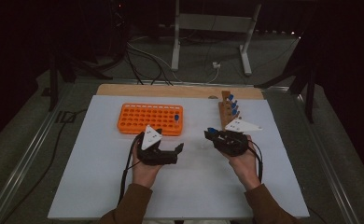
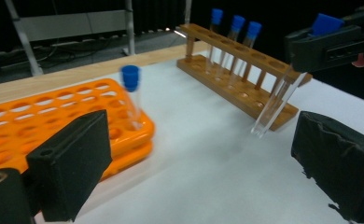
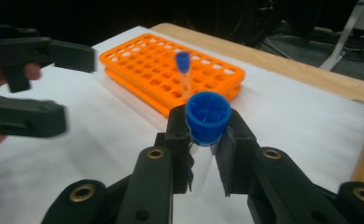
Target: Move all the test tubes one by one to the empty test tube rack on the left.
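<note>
The right gripper (image 3: 207,154) pinches a blue-capped test tube (image 2: 277,105) hanging tilted over mid-tabletop, the wide-open left gripper (image 1: 171,151) just beside it, empty, and the orange rack (image 1: 150,118) beyond, toward the far left edge.

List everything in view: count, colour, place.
orange rack: 1, orange, many holes, left of centre on the mat.
tube in orange rack: 1, clear with blue cap, upright in a hole at the rack's right end.
wooden rack: 1, brown, right side of the mat.
tubes in wooden rack: 3, clear with blue caps, upright in a row.
held tube: 1, clear with blue cap, clamped in the right claw.
mat: 1, white, covers the table.
table edge: 1, wood, far side.
metal frame: 1, grey, on the floor behind.
left claw: 1, black, open, nothing between.
right claw: 1, black, shut on the held tube.
</note>
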Motion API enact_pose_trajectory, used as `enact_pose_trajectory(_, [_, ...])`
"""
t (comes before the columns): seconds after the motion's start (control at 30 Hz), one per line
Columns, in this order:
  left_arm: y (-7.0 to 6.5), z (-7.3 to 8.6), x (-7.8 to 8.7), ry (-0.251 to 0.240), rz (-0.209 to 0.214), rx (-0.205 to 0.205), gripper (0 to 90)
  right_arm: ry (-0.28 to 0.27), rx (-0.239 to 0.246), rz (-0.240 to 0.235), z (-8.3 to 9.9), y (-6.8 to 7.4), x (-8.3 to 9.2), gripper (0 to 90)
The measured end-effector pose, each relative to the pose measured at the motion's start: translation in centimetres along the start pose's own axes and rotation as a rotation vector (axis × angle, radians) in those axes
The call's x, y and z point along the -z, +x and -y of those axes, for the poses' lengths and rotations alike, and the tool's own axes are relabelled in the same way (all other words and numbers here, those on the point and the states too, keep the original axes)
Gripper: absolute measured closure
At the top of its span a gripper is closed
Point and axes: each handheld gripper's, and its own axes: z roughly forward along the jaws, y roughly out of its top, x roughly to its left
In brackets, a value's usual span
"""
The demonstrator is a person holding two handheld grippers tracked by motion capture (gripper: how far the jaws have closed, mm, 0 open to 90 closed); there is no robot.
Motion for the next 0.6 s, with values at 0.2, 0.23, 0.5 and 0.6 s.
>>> enact_pose_trajectory(0.2, [-1.7, 0.0, -1.7, 0.016, 0.038, -0.040, 17.0, 0.010, 0.000, -0.024, 0.0, 0.8, -0.4, 76.3])
enact_pose_trajectory(0.23, [-2.0, 0.0, -1.9, 0.020, 0.043, -0.051, 18.7, 0.008, -0.002, -0.029, 0.0, 1.0, -0.4, 76.3])
enact_pose_trajectory(0.5, [-3.8, 0.1, -3.3, 0.017, 0.072, -0.095, 48.4, 0.008, -0.006, -0.065, -0.1, 1.6, -0.6, 76.3])
enact_pose_trajectory(0.6, [-4.2, 0.2, -3.7, 0.010, 0.091, -0.099, 57.8, 0.012, -0.008, -0.073, -0.1, 1.8, -0.7, 76.3])
